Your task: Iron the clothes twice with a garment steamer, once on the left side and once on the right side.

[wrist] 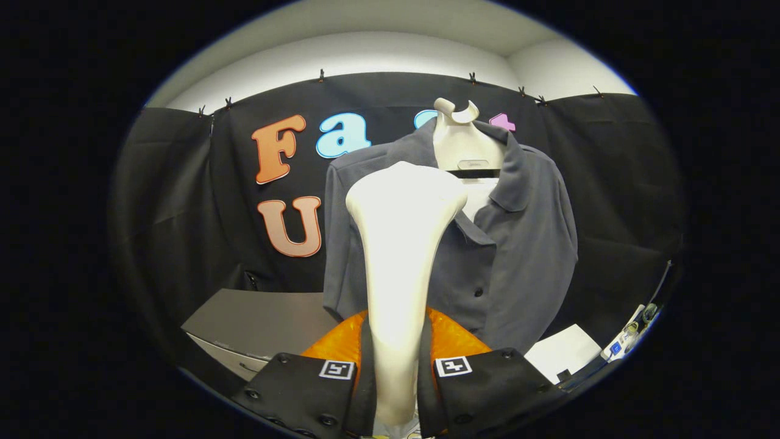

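A cream garment steamer [399, 244] stands upright between my fingers, its broad head raised toward the shirt. My gripper [395, 372] is shut on the steamer's handle, with both fingers pressing its sides. Beyond it hangs a dark grey polo shirt [518, 244] on a cream hanger stand [461, 143], collar open and buttons down the front. The steamer head [405, 189] covers the shirt's left chest area; whether it touches the fabric I cannot tell.
A grey box-like table [256, 323] sits low beside the shirt's left hem. A white sheet [563, 350] and some small devices with cables [627, 338] lie low on the other side. Black cloth [183, 201] walls the booth behind.
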A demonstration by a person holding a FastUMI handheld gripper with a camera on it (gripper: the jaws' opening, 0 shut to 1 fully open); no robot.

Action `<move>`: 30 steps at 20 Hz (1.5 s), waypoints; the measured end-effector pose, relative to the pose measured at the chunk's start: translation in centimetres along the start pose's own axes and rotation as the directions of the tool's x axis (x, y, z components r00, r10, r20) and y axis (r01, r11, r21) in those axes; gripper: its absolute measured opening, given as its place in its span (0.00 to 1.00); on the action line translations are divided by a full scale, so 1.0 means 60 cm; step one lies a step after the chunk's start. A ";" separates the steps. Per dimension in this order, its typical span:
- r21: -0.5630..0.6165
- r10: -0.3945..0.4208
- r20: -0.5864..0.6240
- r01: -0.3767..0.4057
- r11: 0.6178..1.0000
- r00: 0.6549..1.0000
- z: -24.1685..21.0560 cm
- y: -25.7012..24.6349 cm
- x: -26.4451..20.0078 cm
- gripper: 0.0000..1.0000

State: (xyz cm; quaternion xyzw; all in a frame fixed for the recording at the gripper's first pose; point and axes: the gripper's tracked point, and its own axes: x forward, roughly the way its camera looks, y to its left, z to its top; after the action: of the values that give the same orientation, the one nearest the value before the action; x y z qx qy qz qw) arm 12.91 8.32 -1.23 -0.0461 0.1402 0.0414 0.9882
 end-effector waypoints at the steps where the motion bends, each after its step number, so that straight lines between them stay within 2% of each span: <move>1: 0.002 -0.001 -0.007 0.002 1.000 1.000 -0.005 -0.004 0.006 0.35; 12: 0.018 -0.034 -0.092 0.036 0.999 0.995 -0.079 -0.047 0.066 0.35; 30: 0.038 -0.056 -0.261 0.069 0.997 0.964 -0.220 -0.066 0.070 0.35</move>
State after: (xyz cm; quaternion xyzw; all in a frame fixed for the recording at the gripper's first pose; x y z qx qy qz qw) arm 13.71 3.35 -14.75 -0.0324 0.2676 0.0005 0.9630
